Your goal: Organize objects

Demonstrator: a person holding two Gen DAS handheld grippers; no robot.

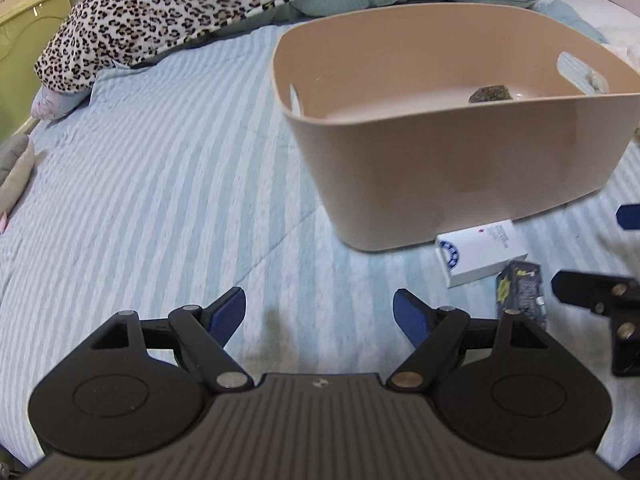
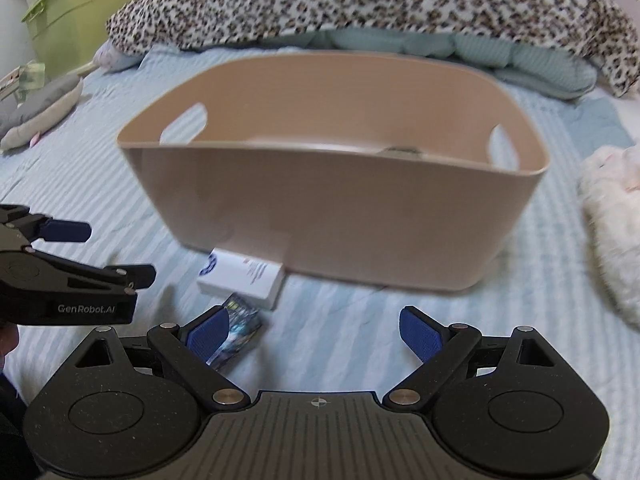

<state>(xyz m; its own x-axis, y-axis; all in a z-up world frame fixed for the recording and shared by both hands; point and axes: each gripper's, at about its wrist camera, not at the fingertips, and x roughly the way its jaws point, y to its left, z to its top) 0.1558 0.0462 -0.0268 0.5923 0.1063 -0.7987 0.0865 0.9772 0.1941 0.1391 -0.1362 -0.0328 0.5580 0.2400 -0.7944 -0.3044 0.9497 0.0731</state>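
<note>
A beige plastic bin [image 1: 460, 184] [image 2: 340, 216] with handle cutouts stands on the striped bedspread. A small dark speckled object [image 1: 491, 94] lies inside it. A white box [image 1: 482, 254] [image 2: 242, 276] lies against the bin's near wall. A small dark printed box [image 1: 520, 292] [image 2: 238, 338] lies just in front of the white box. My left gripper [image 1: 320, 314] is open and empty over bare bedspread, left of both boxes. My right gripper [image 2: 316, 334] is open and empty, its left finger [image 2: 208, 336] beside the dark box.
A leopard-print blanket [image 1: 180, 8] over a pale green quilt [image 2: 520, 60] lies behind the bin. A green container [image 2: 80, 20] stands at the far left. A grey plush toy [image 2: 40, 108] lies at the left, a white fluffy thing [image 2: 616, 216] at the right.
</note>
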